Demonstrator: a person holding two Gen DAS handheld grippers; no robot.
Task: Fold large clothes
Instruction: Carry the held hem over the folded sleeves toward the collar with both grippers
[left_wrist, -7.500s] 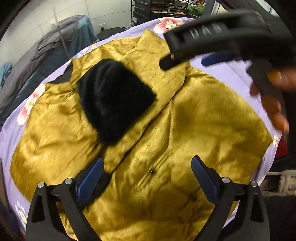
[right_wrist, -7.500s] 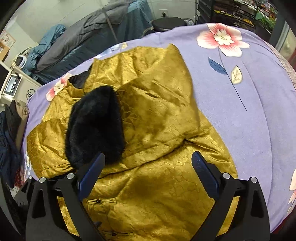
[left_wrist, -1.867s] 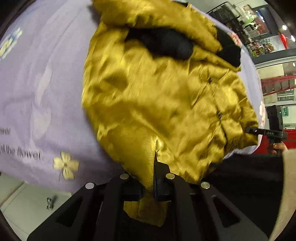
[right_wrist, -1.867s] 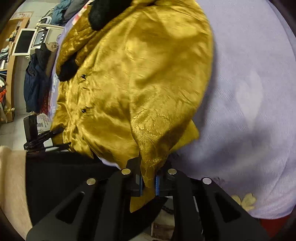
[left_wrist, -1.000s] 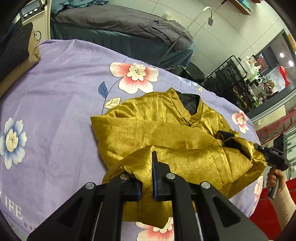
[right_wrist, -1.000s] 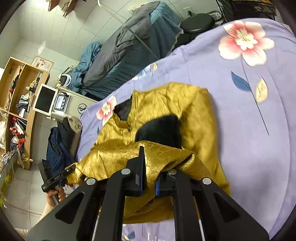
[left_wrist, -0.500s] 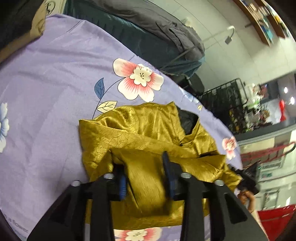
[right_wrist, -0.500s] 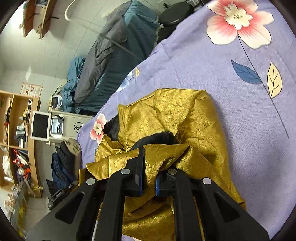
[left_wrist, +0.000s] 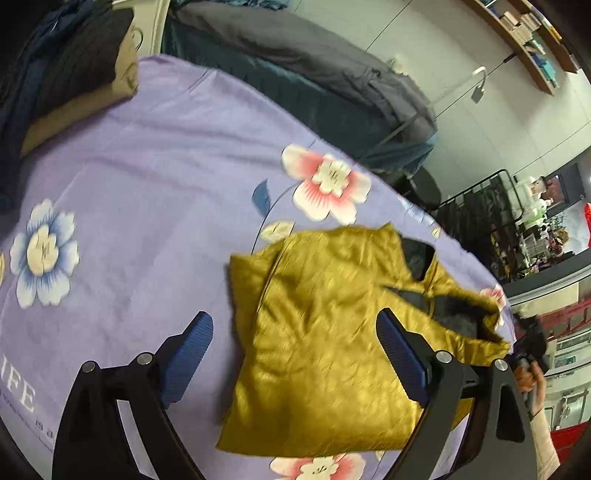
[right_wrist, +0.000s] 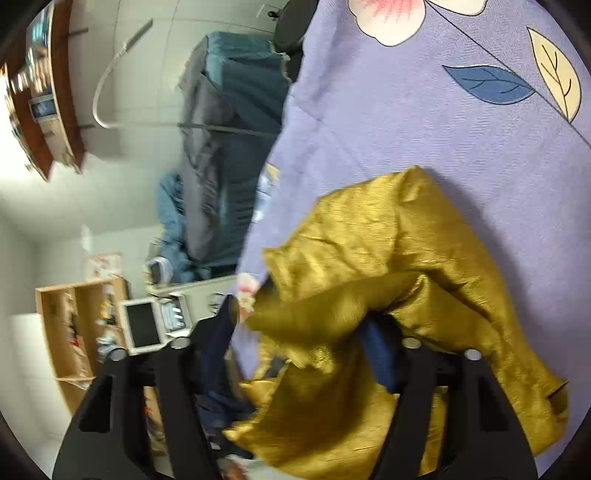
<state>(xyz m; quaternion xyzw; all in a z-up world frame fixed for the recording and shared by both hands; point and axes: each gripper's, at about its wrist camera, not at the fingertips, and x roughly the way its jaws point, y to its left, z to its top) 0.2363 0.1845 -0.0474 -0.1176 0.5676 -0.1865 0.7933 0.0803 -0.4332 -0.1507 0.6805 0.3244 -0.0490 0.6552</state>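
Note:
The gold satin jacket (left_wrist: 325, 332) lies folded over on the lilac flowered sheet (left_wrist: 147, 206), with black fur lining showing at its collar and right edge. My left gripper (left_wrist: 295, 354) is open above it, jaws wide apart, holding nothing. In the right wrist view the jacket (right_wrist: 406, 280) is bunched between the spread jaws of my right gripper (right_wrist: 303, 332), which is open. The right gripper also shows at the jacket's far right corner in the left wrist view (left_wrist: 528, 343).
A dark folded garment (left_wrist: 70, 74) lies at the sheet's far left corner. A grey and teal covered bed (left_wrist: 314, 74) stands behind the sheet. Wooden shelves and a small screen (right_wrist: 140, 325) stand to the left in the right wrist view.
Both grippers carried the jacket's lower hem over its upper part, then opened. The left jaws have spread wide and let the fabric drop; the right jaws have just opened too.

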